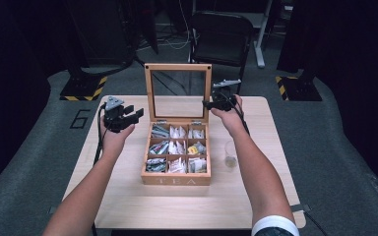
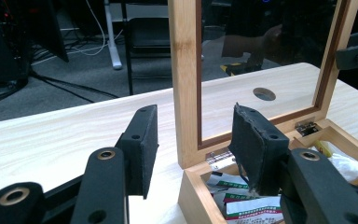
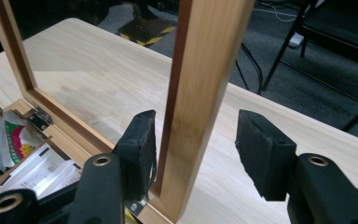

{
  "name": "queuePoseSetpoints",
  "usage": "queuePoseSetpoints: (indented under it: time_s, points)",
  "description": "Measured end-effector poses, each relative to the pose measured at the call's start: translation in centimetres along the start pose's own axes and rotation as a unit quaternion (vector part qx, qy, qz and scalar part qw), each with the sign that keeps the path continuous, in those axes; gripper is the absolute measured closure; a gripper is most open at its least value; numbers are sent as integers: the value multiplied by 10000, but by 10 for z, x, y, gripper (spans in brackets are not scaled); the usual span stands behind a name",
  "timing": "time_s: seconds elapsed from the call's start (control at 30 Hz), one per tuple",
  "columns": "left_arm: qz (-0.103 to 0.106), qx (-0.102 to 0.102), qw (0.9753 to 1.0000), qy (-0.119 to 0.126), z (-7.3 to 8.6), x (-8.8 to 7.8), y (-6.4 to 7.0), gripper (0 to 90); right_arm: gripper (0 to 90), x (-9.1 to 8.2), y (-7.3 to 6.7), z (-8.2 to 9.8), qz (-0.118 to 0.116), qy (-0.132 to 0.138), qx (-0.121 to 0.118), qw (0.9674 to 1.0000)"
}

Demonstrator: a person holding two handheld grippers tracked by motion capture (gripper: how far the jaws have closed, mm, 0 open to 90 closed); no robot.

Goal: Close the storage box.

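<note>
- I'm holding the left tool (image 1: 128, 117) off the left side of the tea box (image 1: 176, 181), its jaws half spread and gripping nothing; in the left gripper view the lid's left post (image 2: 186, 79) is standing just ahead of them, between the two pads but untouched.
- I'm judging the step as handling the upright glass lid (image 1: 178, 67), so I'm keeping this tool clear of the hinge (image 2: 218, 157) and ready to steady the box.
- The sachets (image 1: 176, 147) are lying in the compartments below and to the right of it.
- I'm bringing the right tool (image 1: 214, 103) around the lid's right post (image 3: 200, 93): its jaws are spread, the post between them, the left pad close against the wood and the right pad well apart.
- I'm thinking it's best to centre the post before squeezing, then swing slowly.
- A clear cup (image 1: 231, 155) is sitting behind this tool, near my forearm; I'm minding it.
- The pale wooden tabletop (image 1: 128, 196) is standing on grey floor, a dark chair (image 1: 221, 37) beyond.
</note>
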State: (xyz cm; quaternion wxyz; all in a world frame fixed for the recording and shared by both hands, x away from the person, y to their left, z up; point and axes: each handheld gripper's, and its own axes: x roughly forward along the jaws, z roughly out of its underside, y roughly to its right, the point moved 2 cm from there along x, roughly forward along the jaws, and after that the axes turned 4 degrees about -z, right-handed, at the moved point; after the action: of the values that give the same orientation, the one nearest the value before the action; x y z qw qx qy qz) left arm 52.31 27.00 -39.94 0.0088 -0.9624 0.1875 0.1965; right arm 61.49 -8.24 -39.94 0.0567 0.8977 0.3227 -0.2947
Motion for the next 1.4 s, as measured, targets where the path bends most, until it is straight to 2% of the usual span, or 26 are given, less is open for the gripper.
queuePoseSetpoints:
  time_s: [0.27, 0.33, 0.37, 0.47, 0.5, 0.67, 0.7, 0.73, 0.77, 0.83, 0.9, 1.1, 1.3, 1.4]
  points:
    - [6, -16, 10000, -14, 0, -2, 0, 511, 474, 2, -4, -4, -130, 164, -99, 9997]
    - [14, 17, 10000, -32, 0, -2, 0, 511, 462, 2, -7, -8, -144, 120, -133, 9997]
    - [14, 17, 10000, -32, 0, -2, 0, 511, 461, 3, -7, -9, -112, 93, -231, 9996]
    - [4, -5, 10000, 0, 0, -2, 1, 511, 460, 3, -8, -12, -78, 48, -223, 9997]
    - [10, -10, 10000, 3, 0, -2, 1, 511, 460, 3, -9, -13, -75, 39, -144, 9999]
    - [14, 11, 10000, -3, 0, -3, 0, 511, 528, 1, -7, -15, -65, 88, -98, 9999]
    - [11, 8, 10000, -6, 0, -3, 0, 511, 583, -1, -6, -16, -26, 52, -120, 9999]
    - [3, -14, 10000, 3, 0, -3, 0, 511, 583, -1, -6, -16, -26, 52, -120, 9999]
    - [8, 9, 10000, -6, 0, -3, 0, 511, 632, -3, -4, -16, -16, 27, -68, 10000]
    - [11, 21, 10000, -4, 0, -3, 0, 511, 637, -4, -3, -16, -66, 21, -76, 9999]
    - [13, 14, 10000, -2, 0, -3, 0, 511, 644, -6, -2, -16, -144, 26, 28, 9999]
    - [-10, -24, 10000, 41, -1, -3, 0, 512, 650, -11, -6, -15, -141, 5, -50, 9999]
    - [11, 27, 10000, 33, -6, -2, 2, 514, 653, -16, -9, -12, -185, 72, -103, 9998]
    - [15, 55, 9999, 94, -14, -4, 5, 514, 655, -18, -11, -9, -202, 146, -106, 9996]
